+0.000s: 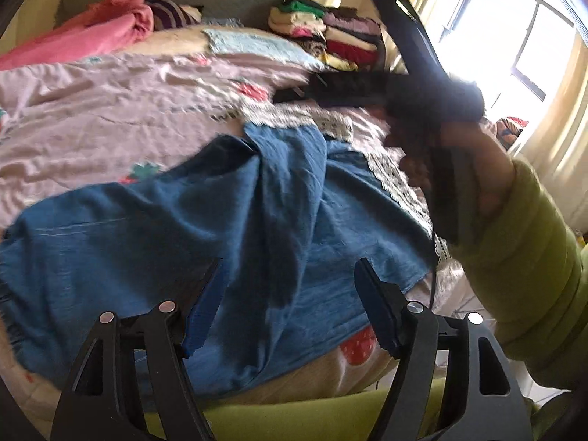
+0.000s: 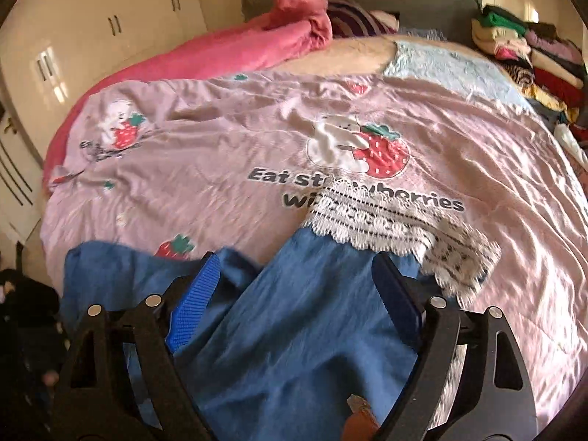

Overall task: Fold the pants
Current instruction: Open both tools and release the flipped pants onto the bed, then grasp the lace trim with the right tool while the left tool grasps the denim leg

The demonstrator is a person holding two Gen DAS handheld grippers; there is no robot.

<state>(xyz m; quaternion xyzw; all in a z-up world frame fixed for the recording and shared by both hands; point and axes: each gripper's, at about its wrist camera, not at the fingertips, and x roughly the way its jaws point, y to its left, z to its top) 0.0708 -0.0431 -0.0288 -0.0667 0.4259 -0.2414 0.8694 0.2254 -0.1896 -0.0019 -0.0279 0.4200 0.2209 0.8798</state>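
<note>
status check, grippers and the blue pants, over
Left gripper open, right gripper open, neither gripping. Blue pants with white lace hem rumpled on strawberry bedspread, unfolded. Nothing lying on them.

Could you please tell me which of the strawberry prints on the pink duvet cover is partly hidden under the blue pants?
The small strawberry at the blue pants' upper left edge; the larger bear-and-strawberry prints lie fully uncovered.

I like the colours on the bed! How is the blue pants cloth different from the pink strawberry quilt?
The blue pants are plain with white lace trim; the pink strawberry quilt has pictures and words. The pants lie bunched on top; the quilt is spread out underneath. Both are wrinkled.
</note>
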